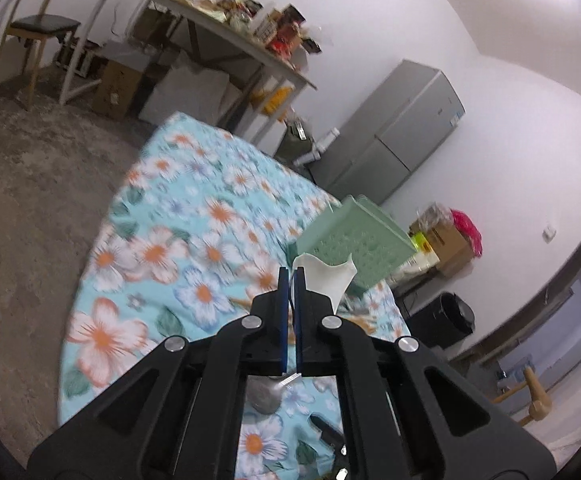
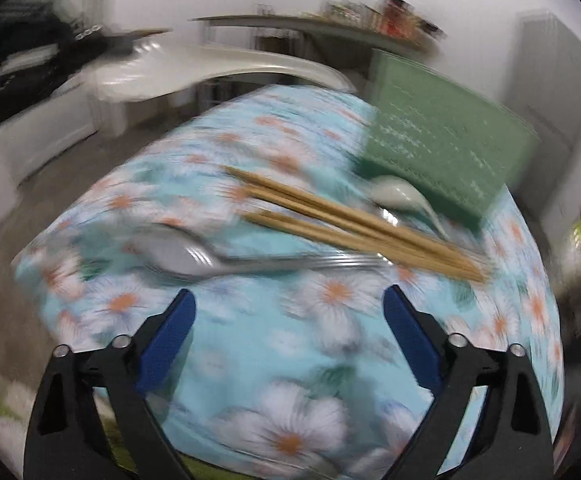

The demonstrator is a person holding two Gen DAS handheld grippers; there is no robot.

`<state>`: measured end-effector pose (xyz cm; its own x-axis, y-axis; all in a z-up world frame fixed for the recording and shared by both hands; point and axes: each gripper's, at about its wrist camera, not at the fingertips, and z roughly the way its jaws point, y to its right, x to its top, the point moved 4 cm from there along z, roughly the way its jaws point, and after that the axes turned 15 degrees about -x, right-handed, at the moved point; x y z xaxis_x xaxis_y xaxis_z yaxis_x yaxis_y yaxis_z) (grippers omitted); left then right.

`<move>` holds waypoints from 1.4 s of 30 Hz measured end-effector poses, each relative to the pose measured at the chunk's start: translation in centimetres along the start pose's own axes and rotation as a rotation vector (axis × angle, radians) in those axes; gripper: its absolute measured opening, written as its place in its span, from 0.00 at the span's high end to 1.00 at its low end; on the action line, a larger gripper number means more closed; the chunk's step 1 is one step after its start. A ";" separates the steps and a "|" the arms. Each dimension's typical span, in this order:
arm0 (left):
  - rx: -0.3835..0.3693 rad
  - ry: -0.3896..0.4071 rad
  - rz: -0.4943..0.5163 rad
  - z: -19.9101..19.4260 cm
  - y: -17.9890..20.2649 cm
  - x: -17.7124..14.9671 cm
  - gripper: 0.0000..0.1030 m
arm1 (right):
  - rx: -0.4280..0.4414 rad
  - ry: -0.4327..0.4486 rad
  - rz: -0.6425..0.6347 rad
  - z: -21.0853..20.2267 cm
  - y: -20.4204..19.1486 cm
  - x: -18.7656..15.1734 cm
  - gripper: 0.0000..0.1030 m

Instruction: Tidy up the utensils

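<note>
My left gripper (image 1: 292, 272) is shut on a white ceramic spoon (image 1: 324, 276). It holds the spoon up over the floral tablecloth (image 1: 178, 240), with the bowl sticking out past the fingertips toward the green basket (image 1: 354, 240). Under this gripper a metal spoon (image 1: 264, 394) lies on the cloth. My right gripper (image 2: 288, 294) is open and empty above the cloth. Ahead of it lie a metal spoon (image 2: 186, 256), several wooden chopsticks (image 2: 350, 224) and a second white ceramic spoon (image 2: 398, 196) beside the green basket (image 2: 442, 140). A blurred white curved shape (image 2: 218, 68) at the upper left looks like the held spoon.
A small black object (image 1: 326, 430) lies on the cloth near the metal spoon. Beyond the table are a cluttered long table (image 1: 226, 28), a chair (image 1: 38, 28), a grey fridge (image 1: 402, 136), cardboard boxes (image 1: 446, 244) and a black bin (image 1: 446, 320). The floor is bare concrete.
</note>
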<state>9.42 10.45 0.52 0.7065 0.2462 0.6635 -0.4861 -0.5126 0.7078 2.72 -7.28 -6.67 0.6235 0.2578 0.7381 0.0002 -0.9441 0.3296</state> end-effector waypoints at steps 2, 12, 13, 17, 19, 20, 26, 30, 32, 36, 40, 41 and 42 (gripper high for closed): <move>0.017 0.024 0.000 -0.8 -0.4 0.6 0.99 | 0.014 0.050 -0.077 -0.4 -1.8 0.7 0.26; 0.079 0.052 -0.004 -3.0 -1.7 1.2 0.99 | 0.017 0.098 -0.290 1.1 -7.6 1.5 0.70; 0.085 0.052 0.002 -3.1 -1.7 1.3 0.99 | 0.005 0.102 -0.303 1.2 -7.9 1.5 0.74; 0.094 0.058 0.022 -3.2 -1.4 1.7 0.99 | -0.021 0.119 -0.332 1.2 -8.6 1.3 0.90; 0.093 0.066 0.033 -3.2 -1.1 1.9 0.99 | -0.022 0.127 -0.320 0.8 -8.1 1.5 0.91; 0.092 0.068 0.039 -3.1 -1.0 2.1 0.99 | -0.021 0.132 -0.310 0.5 -7.9 1.7 0.92; 0.084 0.077 0.080 -2.3 0.4 3.9 0.99 | 0.008 0.145 -0.133 -1.4 -3.4 4.5 0.94; 0.064 0.097 0.145 -1.1 2.6 5.3 0.99 | 0.022 0.158 -0.017 -2.7 0.3 5.9 0.96; 0.063 0.099 0.179 -0.4 3.7 5.9 0.99 | 0.044 0.151 0.048 -2.8 2.6 6.5 0.96; 0.069 0.096 0.282 1.7 6.4 7.1 0.99 | 0.089 0.136 0.171 -3.2 6.6 7.1 0.96; 0.090 0.088 0.393 3.7 9.0 8.2 0.99 | 0.102 0.143 0.270 -3.9 10.6 7.6 0.96; 0.097 0.083 0.421 4.2 9.6 8.5 0.99 | 0.106 0.148 0.293 -4.2 11.6 7.8 0.96; 0.104 0.076 0.444 4.8 10.0 8.7 0.99 | 0.108 0.158 0.321 -4.4 12.9 8.0 0.96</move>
<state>13.16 3.54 12.24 0.3999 0.0417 0.9156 -0.6761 -0.6611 0.3254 4.27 -16.48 6.13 0.4768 -0.0342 0.8784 -0.0882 -0.9961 0.0091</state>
